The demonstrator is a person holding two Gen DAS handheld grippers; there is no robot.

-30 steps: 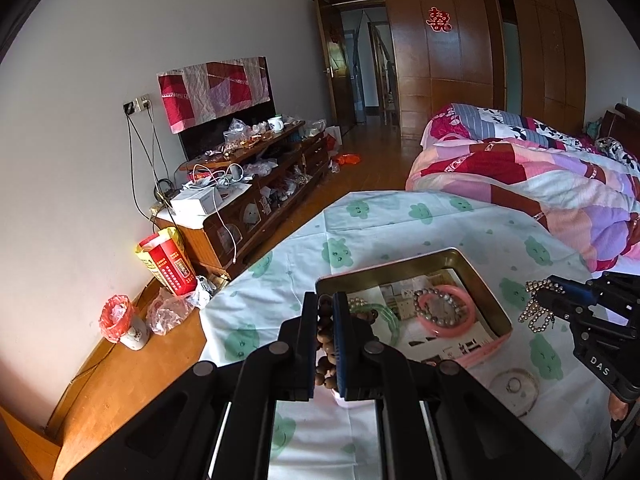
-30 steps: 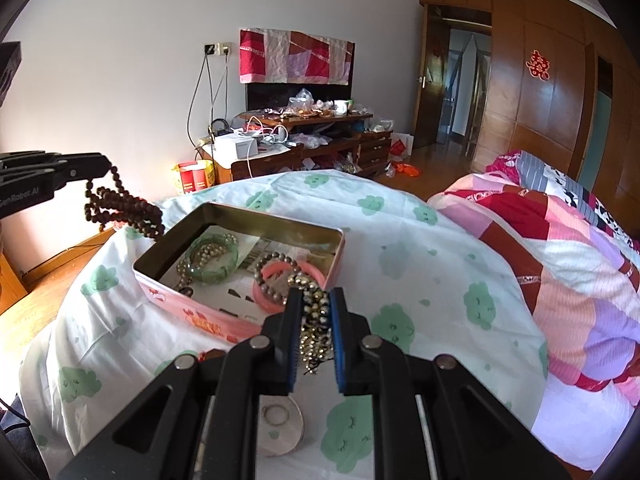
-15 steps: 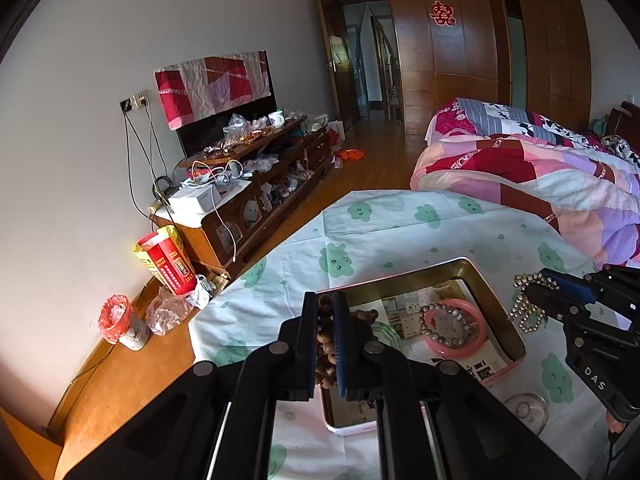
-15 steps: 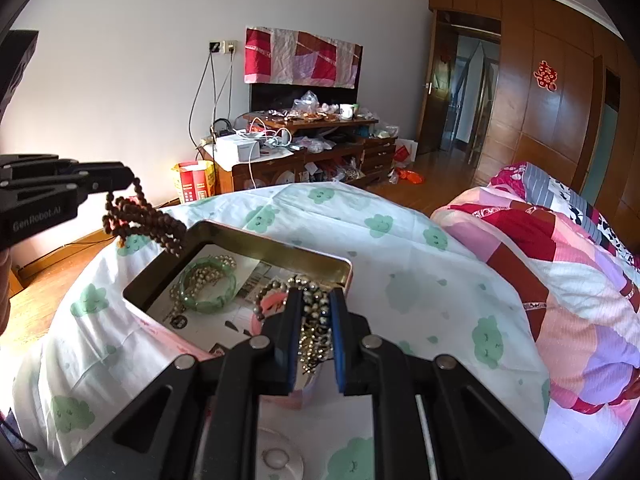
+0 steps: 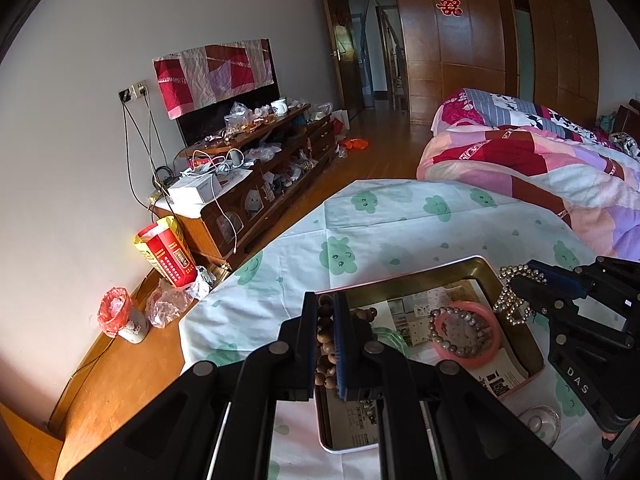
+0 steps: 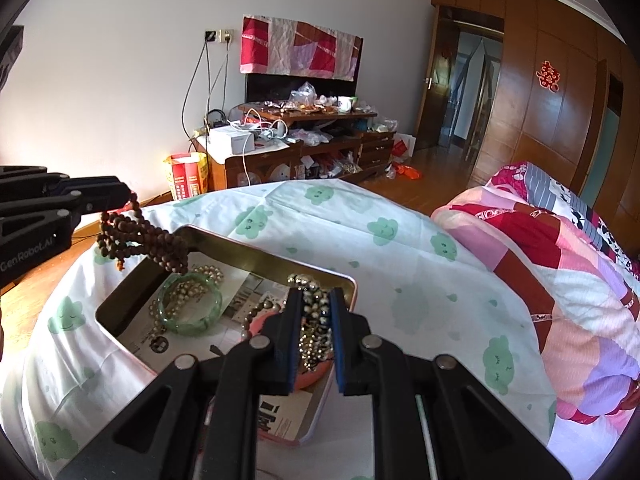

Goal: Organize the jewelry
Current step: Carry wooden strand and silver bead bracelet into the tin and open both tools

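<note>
At far left, clamped tight in the left gripper [image 5: 326, 308], a long strand of brown wooden beads [image 6: 140, 236], bunched in loops and dangling over the left end of the open rectangular metal tin, gold inside and pink outside [image 6: 256, 250], set on the white sheet printed with green clouds [image 5: 380, 220]. Likely to land partly outside on release, given loops hanging over the rim rather than over the tin floor; safer to carry further in before letting go. Could also drop onto the translucent green bangle [image 6: 190, 308] lying just below with a pale bead string inside it, and tangle there. Toward the middle, a pink bangle ringed by a grey pearl bracelet [image 5: 466, 330], resting on the printed paper lining; easy to knock or bury. At right, pinched in the right gripper [image 6: 314, 300], a bunch of shiny silver-gold metal beads [image 6: 314, 320], hanging at the tin's right rim, just above that pink bangle. Same hazard here: half in, half out, then sliding off onto the sheet. Risk too of beads catching on the blue pads and not falling free. With both grippers close over one tin, some chance of bumping together or nudging it askew.
</note>
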